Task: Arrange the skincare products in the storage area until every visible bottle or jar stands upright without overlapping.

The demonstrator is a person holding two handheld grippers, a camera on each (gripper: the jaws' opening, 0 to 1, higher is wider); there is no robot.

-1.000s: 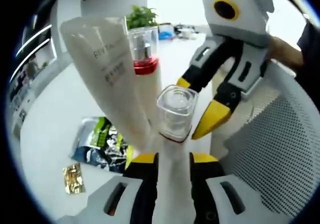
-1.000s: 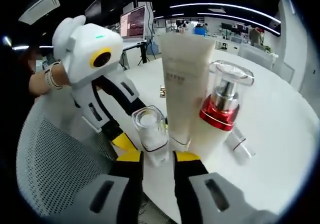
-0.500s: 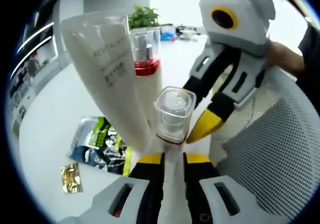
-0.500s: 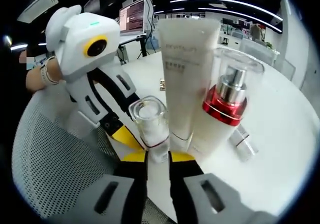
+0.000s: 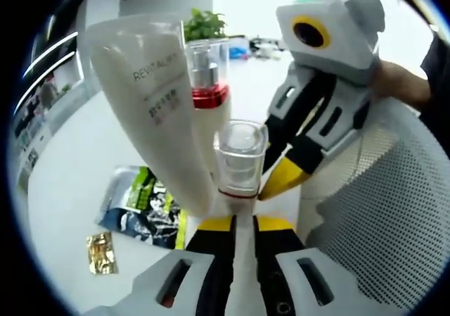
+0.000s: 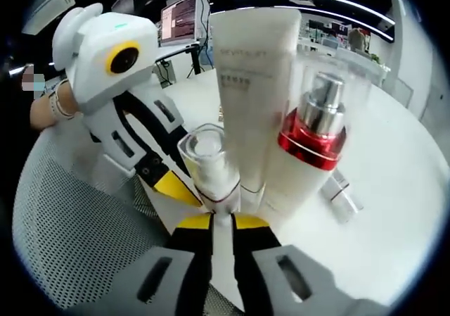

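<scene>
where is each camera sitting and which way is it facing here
Left gripper view: rides the left claw, looking along its jaws at the clear-capped bottle, white tube and pump bottle; right claw opposite.
Right gripper view: rides the right claw, facing the same three from the other side; left claw, person's hand.
Shared: bottles, white table.

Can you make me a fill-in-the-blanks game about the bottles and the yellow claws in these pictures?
1. The pump bottle has a shiny ____ collar under its clear cap.
2. The tall white tube stands ____ on the white table.
3. The small bottle with the clear square cap is the ____ of the three standing products.
4. On the table past the tube lies a green and black ____.

Missing words: red; upright; shortest; packet
</scene>
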